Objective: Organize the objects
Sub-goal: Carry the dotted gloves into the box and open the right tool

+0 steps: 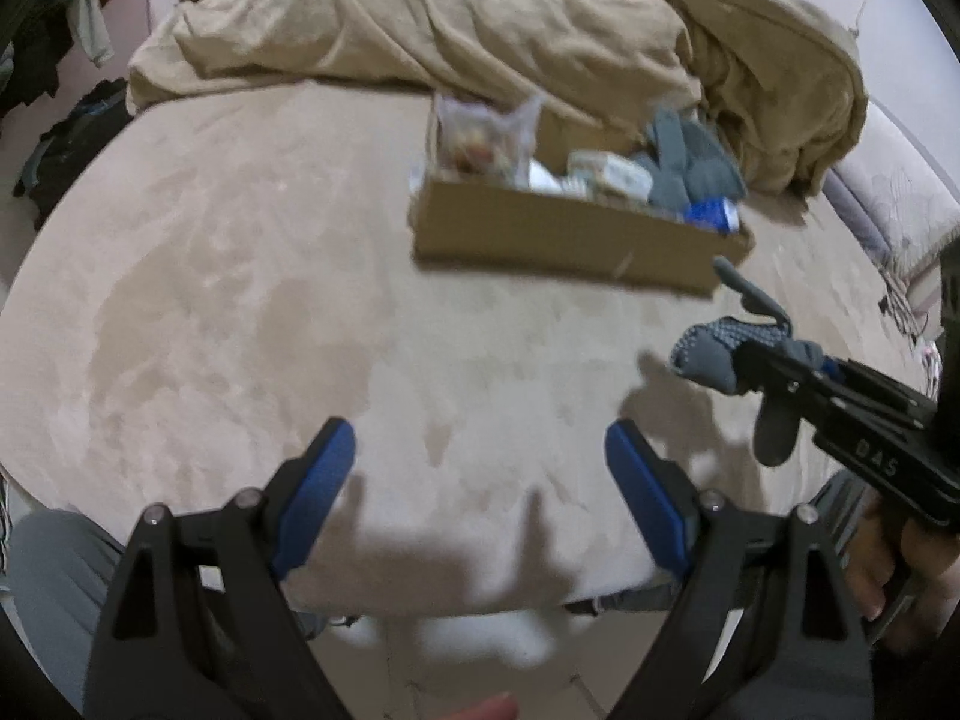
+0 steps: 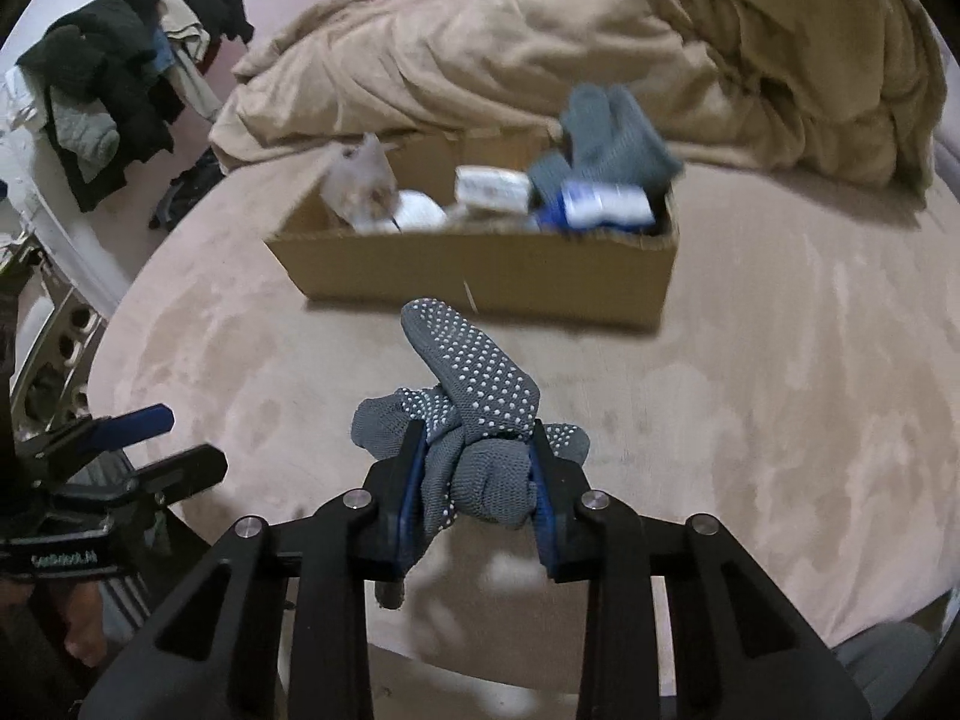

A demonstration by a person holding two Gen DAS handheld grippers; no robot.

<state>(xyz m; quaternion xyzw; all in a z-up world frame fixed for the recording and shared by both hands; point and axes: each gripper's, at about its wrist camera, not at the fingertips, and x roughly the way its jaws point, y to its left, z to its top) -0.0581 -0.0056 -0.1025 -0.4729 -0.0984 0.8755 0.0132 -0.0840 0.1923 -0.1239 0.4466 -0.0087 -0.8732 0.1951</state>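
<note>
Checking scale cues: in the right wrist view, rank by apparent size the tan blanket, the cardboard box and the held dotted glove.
1. tan blanket
2. cardboard box
3. dotted glove, though it sits nearest the camera, which inflates it.

One shallow brown cardboard box (image 2: 480, 270) sits ahead of the right gripper (image 2: 474, 468), which counts as one of two black hand-held grippers with blue pads; the other, the left gripper (image 1: 480, 480), shows its two blue pads spread wide apart. Grey knitted gloves with white grip dots number two: one bunched glove (image 2: 474, 420) between the right gripper's pads, one second grey glove (image 2: 606, 132) at the box's far right end. Inside the box: one clear plastic bag (image 2: 360, 186), one blue-and-white packet (image 2: 606, 204), one white-labelled pack (image 2: 489, 186); other items are too blurred to count. Beyond lies one rumpled tan blanket (image 2: 540, 48).
</note>
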